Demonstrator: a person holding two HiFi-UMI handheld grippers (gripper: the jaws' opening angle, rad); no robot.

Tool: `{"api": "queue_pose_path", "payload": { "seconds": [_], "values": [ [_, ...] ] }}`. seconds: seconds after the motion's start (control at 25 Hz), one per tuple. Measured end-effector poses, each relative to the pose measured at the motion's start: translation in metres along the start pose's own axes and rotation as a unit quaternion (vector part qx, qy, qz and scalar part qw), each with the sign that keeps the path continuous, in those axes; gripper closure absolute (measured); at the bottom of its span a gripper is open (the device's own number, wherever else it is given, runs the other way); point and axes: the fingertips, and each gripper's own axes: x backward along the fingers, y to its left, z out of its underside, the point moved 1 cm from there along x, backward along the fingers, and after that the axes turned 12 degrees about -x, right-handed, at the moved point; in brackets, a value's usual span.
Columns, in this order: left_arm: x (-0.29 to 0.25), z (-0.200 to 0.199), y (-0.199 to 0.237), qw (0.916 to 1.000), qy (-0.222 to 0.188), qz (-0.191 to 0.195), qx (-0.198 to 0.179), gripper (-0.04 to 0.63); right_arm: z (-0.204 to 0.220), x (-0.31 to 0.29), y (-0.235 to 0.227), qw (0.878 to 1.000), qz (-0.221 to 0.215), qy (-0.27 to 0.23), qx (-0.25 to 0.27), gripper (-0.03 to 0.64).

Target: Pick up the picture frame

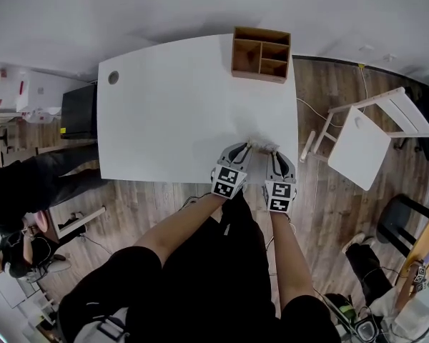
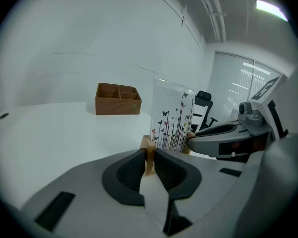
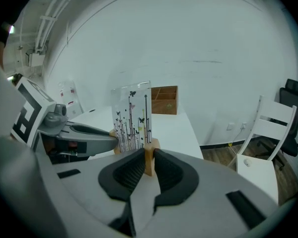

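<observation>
The picture frame (image 1: 262, 144) is a clear upright panel printed with butterflies and stems, standing on two small wooden foot blocks near the white table's (image 1: 171, 113) front right edge. My left gripper (image 1: 243, 150) is shut on the left foot block (image 2: 149, 150), and the panel (image 2: 173, 118) rises just past its jaws. My right gripper (image 1: 275, 154) is shut on the other foot block (image 3: 149, 157), beside the panel (image 3: 134, 115). Each gripper shows in the other's view: the right gripper (image 2: 213, 138) and the left gripper (image 3: 84, 135). Whether the blocks rest on the table I cannot tell.
A wooden organiser box (image 1: 261, 53) with compartments stands at the table's far right edge, also seen as the box (image 2: 117, 99) and the box (image 3: 165, 99). A white chair (image 1: 361, 141) stands right of the table. A person (image 1: 28, 184) is on the floor side at left.
</observation>
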Motion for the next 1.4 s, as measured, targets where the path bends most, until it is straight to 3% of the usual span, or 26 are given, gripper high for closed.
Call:
{"api": "queue_pose_path", "payload": {
  "seconds": [0.2,0.52,0.76,1.0,1.2,1.4],
  "values": [
    [0.036,-0.008,0.0,0.9999,-0.011,-0.004,0.009,0.529,-0.008,0.019,0.023,1.0,-0.009,-0.013,-0.008,0.546],
    [0.124,-0.012,0.023,0.9986,-0.027,-0.033,0.032,0.529,-0.018,0.056,0.104,0.999,-0.037,-0.031,0.003,0.546],
    [0.207,-0.013,0.044,0.9954,-0.064,-0.067,0.023,0.531,-0.026,0.091,0.18,0.997,-0.056,-0.054,0.012,0.546],
    [0.305,0.001,0.06,0.9922,-0.061,-0.106,0.026,0.531,-0.021,0.128,0.265,0.993,-0.087,-0.069,0.036,0.548],
    [0.386,0.024,0.073,0.9866,-0.079,-0.132,0.054,0.529,-0.006,0.159,0.341,0.989,-0.116,-0.077,0.053,0.548],
    [0.456,0.046,0.081,0.9802,-0.089,-0.167,0.057,0.529,0.01,0.185,0.404,0.983,-0.149,-0.084,0.071,0.548]
  ]
}}
